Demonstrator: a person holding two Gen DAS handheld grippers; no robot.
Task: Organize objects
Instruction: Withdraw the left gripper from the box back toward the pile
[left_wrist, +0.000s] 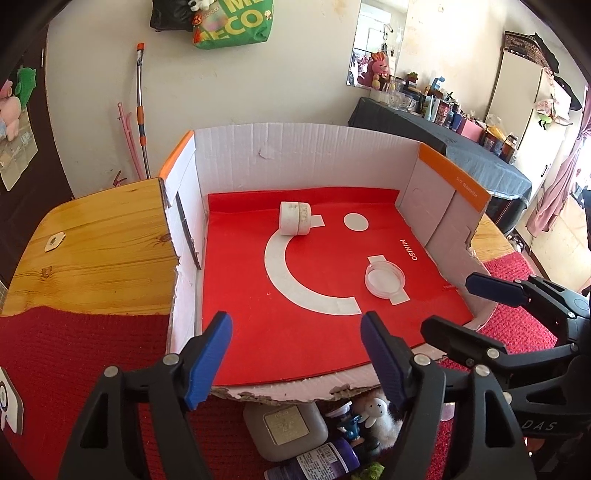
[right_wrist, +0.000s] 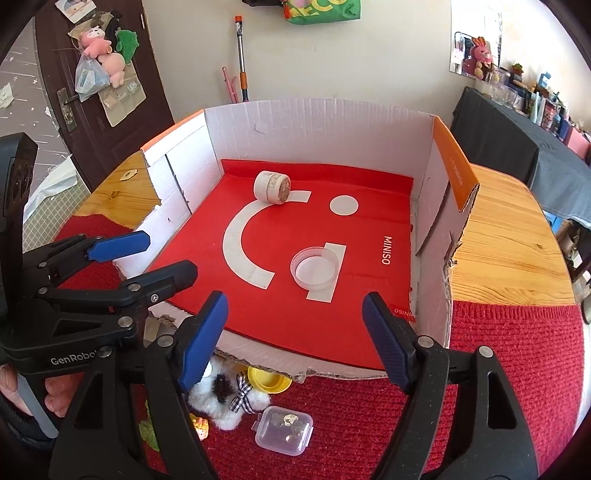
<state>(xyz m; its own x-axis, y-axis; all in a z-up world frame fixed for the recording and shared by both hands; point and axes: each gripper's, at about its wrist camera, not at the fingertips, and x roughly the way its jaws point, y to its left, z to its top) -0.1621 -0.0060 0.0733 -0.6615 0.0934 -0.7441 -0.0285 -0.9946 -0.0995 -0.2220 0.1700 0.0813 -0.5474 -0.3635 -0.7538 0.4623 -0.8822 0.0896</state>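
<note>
A cut-open cardboard box (left_wrist: 295, 155) (right_wrist: 317, 125) holds a red MINISO sheet. A white round jar (left_wrist: 294, 218) (right_wrist: 272, 186) lies on its side at the back of it. A clear round lid (left_wrist: 385, 277) (right_wrist: 314, 267) lies flat nearer the front. My left gripper (left_wrist: 295, 354) is open and empty at the box's front edge; it also shows in the right wrist view (right_wrist: 151, 254). My right gripper (right_wrist: 293, 332) is open and empty at the front edge; it also shows in the left wrist view (left_wrist: 469, 306). Small items lie below the front edge: a grey case (left_wrist: 286, 430), a purple bottle (left_wrist: 317, 461), a white plush (right_wrist: 225, 395), a yellow lid (right_wrist: 267, 380), a clear small box (right_wrist: 284, 430).
The box stands on a wooden table (left_wrist: 92, 243) (right_wrist: 506, 236) with a red knitted cloth (right_wrist: 498, 354) at the front. A dark-covered side table (left_wrist: 461, 147) with bottles stands at the far right. A door (right_wrist: 74, 74) with hung toys is at the left.
</note>
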